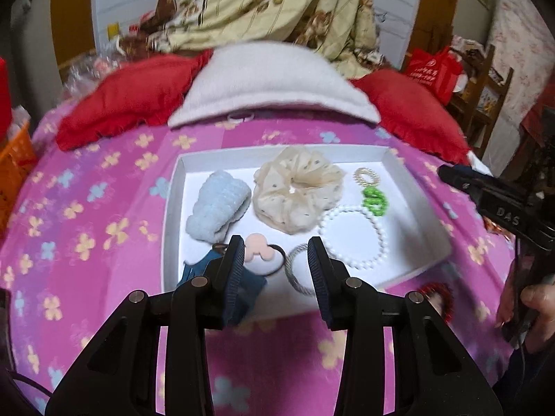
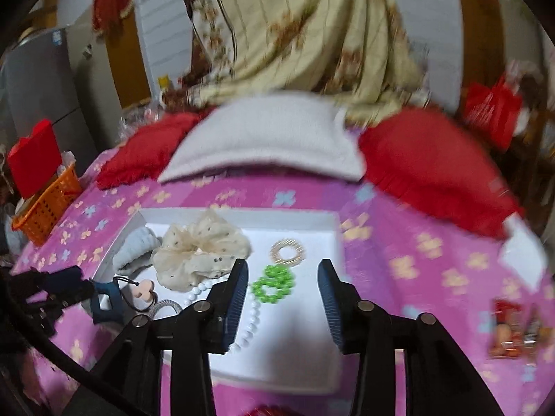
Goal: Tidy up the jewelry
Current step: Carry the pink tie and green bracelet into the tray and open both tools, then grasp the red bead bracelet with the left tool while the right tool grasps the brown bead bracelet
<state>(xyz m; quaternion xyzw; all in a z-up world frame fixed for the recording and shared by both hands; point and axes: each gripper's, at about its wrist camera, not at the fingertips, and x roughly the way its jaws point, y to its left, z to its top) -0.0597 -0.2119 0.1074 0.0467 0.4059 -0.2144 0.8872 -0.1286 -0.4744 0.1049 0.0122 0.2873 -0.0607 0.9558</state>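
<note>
A white tray point(image 1: 421, 201) lies on the pink flowered bedspread. In it are a light blue scrunchie point(image 1: 218, 201), a cream scrunchie point(image 1: 295, 187), a gold coil tie point(image 1: 365, 175), a green bead tie point(image 1: 375, 202), a white pearl bracelet point(image 1: 352, 237), a grey cord ring point(image 1: 298, 272), a pink flower hair tie point(image 1: 258, 251) and a dark blue clip point(image 1: 194, 270). My left gripper point(image 1: 275, 253) is open and empty over the tray's near edge. My right gripper point(image 2: 282, 274) is open and empty above the green tie point(image 2: 274, 284) and pearls point(image 2: 251, 315).
Red pillows point(image 1: 128, 100) and a white pillow point(image 1: 270, 83) lie behind the tray. An orange basket point(image 2: 48, 204) stands at the bed's left. A red furry item point(image 1: 438, 298) lies right of the tray. A snack packet point(image 2: 513, 332) lies on the bedspread at the right.
</note>
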